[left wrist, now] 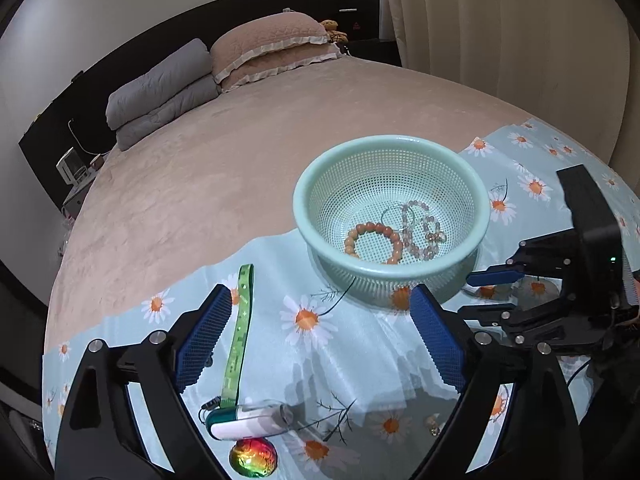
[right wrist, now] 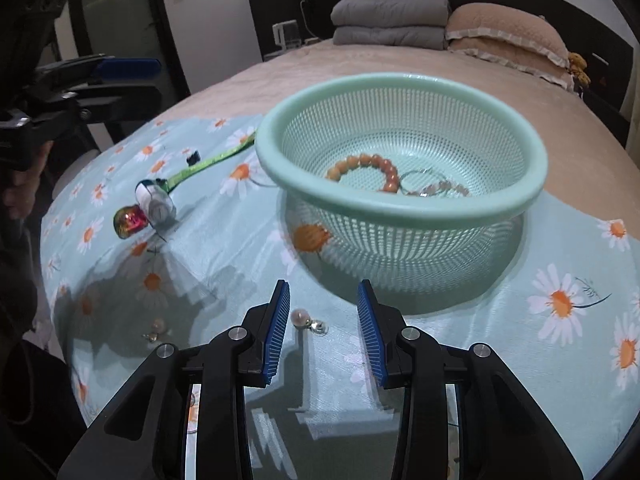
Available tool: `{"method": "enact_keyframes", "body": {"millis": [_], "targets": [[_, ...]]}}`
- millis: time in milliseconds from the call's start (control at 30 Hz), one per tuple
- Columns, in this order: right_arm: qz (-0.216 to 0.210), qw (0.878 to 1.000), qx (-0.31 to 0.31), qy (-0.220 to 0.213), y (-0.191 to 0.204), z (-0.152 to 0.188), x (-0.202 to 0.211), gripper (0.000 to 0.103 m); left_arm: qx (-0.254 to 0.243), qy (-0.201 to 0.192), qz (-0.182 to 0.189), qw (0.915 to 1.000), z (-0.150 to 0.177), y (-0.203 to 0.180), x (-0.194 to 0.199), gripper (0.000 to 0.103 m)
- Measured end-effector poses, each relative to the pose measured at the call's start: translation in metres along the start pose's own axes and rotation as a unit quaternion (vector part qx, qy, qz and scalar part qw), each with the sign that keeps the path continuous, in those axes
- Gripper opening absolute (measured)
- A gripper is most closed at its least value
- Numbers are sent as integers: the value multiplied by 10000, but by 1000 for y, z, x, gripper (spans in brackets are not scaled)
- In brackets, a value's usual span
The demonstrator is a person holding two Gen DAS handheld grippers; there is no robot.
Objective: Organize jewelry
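Earrings lie on the flowered cloth (right wrist: 520, 240) spread over the bed (left wrist: 240, 160), and the rest of the jewelry sits in the green basket (right wrist: 400, 208).

Going from the left in the right wrist view: the left gripper (right wrist: 120, 80) hangs above the cloth's far left edge, its blue pads (right wrist: 128, 67) apart with nothing between them. Below it lie a shiny red-green ball (right wrist: 130, 220), a small white bottle (right wrist: 156, 204) and a green strap (right wrist: 212, 158) that runs toward the basket. Nearer the camera, a pearl earring (right wrist: 156, 328) rests on the cloth in shadow. A second pearl earring (right wrist: 308, 320) lies just ahead of the right gripper (right wrist: 324, 300), between the lines of its two fingers but not touched by them; the jaws stand partly open and empty, pointing steeply down at the cloth. Behind it the basket holds an orange bead bracelet (right wrist: 368, 168) and a pale bead string (right wrist: 436, 190).

In the left wrist view the left gripper (left wrist: 320, 304) is spread wide, empty, angled down over the cloth, with the strap beside its left finger and the basket just beyond its right finger. The right gripper (left wrist: 492, 292) reaches in from the right edge, low beside the basket.
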State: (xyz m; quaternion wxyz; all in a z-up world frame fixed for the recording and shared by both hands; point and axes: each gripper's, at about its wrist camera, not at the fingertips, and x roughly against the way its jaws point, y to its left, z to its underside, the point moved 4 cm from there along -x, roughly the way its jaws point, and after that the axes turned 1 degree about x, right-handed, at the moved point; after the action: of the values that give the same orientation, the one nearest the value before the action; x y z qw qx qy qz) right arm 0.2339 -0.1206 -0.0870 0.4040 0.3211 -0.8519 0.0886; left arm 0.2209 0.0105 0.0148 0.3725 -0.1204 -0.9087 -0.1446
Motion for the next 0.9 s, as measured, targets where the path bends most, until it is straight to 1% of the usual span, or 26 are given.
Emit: {"method": "enact_keyframes", "body": {"millis": [33, 100, 167, 233, 400, 467, 567, 633, 733, 800, 867, 900], "targets": [[4, 9999, 22, 124, 1, 4, -7, 33, 42, 33, 5, 10000, 5, 2, 1, 89], [56, 9993, 62, 362, 5, 11, -19, 27, 153, 99, 35, 9998, 14, 6, 0, 90], [215, 9991, 154, 329, 7, 16, -20, 17, 242, 154, 75, 9996, 22, 7, -1, 90], [203, 9992, 137, 300, 7, 19, -19, 11, 333, 225, 95, 9991, 30, 9, -4, 91], [188, 9994, 106, 279, 6, 24, -8, 11, 562, 445, 96, 9974, 51, 11, -11, 91], [203, 9997, 59, 127, 4, 19, 7, 11, 653, 506, 150, 9965, 59, 13, -12, 91], [289, 9991, 17, -296, 3, 2, 41, 11, 706, 603, 178, 9955, 71, 14, -15, 91], [343, 9971, 11, -680, 1, -16, 68, 11, 695, 670, 165, 9952, 78, 13, -17, 91], [522, 9908, 77, -1242, -2, -52, 101, 11, 625, 686, 187, 9955, 86, 8, -17, 91], [788, 9857, 69, -1489, -12, -78, 110, 12, 529, 689, 187, 9960, 89, 3, -17, 91], [969, 9830, -156, -1551, -25, -96, 109, 24, 438, 692, 189, 9965, 92, -2, -17, 91], [1052, 9811, -302, -1594, -31, -99, 110, 34, 389, 699, 195, 9966, 93, -5, -17, 91]]}}
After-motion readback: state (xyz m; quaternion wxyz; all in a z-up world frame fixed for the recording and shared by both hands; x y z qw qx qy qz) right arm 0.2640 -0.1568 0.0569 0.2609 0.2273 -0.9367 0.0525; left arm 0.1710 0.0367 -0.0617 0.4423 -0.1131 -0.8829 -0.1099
